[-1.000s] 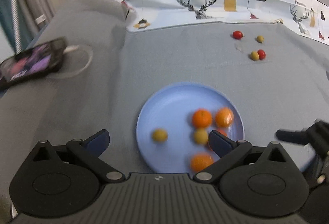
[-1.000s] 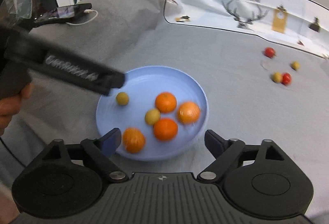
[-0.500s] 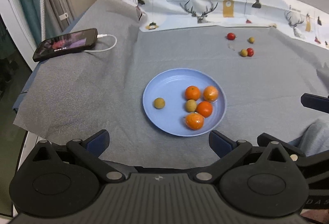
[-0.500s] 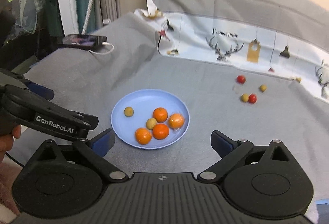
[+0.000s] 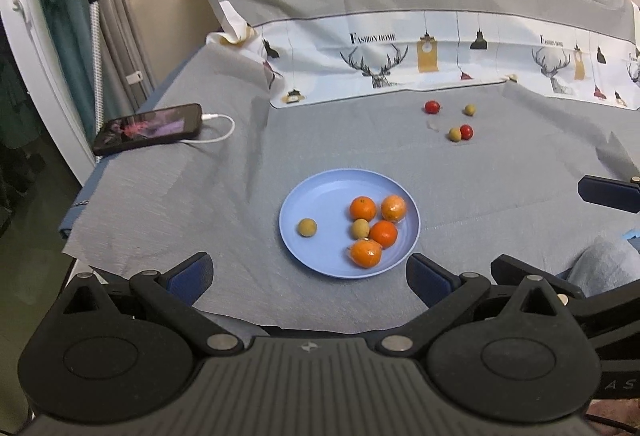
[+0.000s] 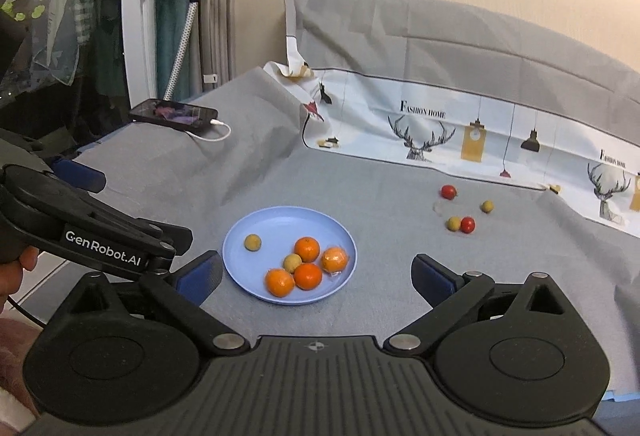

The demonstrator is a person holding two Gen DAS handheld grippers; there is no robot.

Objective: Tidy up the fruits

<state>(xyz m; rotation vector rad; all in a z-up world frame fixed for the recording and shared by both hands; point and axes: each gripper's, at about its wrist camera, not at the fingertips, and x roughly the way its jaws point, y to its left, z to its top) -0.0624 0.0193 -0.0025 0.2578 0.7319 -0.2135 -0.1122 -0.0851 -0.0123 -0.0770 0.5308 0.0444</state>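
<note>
Both hand-held grippers hang back above the near edge of the grey-cloth-covered desk [image 5: 360, 140], nothing in hand. Left hand-held gripper [image 5: 310, 270]: jaws wide apart, empty. Right hand-held gripper [image 6: 316, 272]: same, wide apart, empty.

Round pale-blue plastic plate [image 5: 316, 196] sits mid-desk, dead ahead of both. On it: four orange mandarins [image 5: 363, 208] bunched at the plate's 3–5 o'clock, one small tan-yellow round fruit [image 5: 360, 228] wedged among them, another [image 5: 307, 227] alone at the plate's 9 o'clock.

Loose fruit lies well apart from the plate, toward its 1 o'clock near the white deer-print cloth strip [image 5: 440, 60]: a red cherry tomato [image 5: 432, 107], a tan fruit [image 5: 469, 110], and a tan-and-red pair touching [image 5: 460, 133].

My read: next step is fetching the loose ones.
- Right gripper is the natural pick, since they're on its side.
- Start with the singles; the touching pair will scatter if nudged.
- Come down from above, straddling the fruit with the jaws, and close gently. They're small, round, and they roll on cloth; tomato skin bruises.
- Drop at the plate's bare 10–12 o'clock area, low release, so nothing bounces into the mandarin cluster.

Black smartphone with white cable [image 5: 150, 128] at the desk's 10 o'clock edge is out of the path.
</note>
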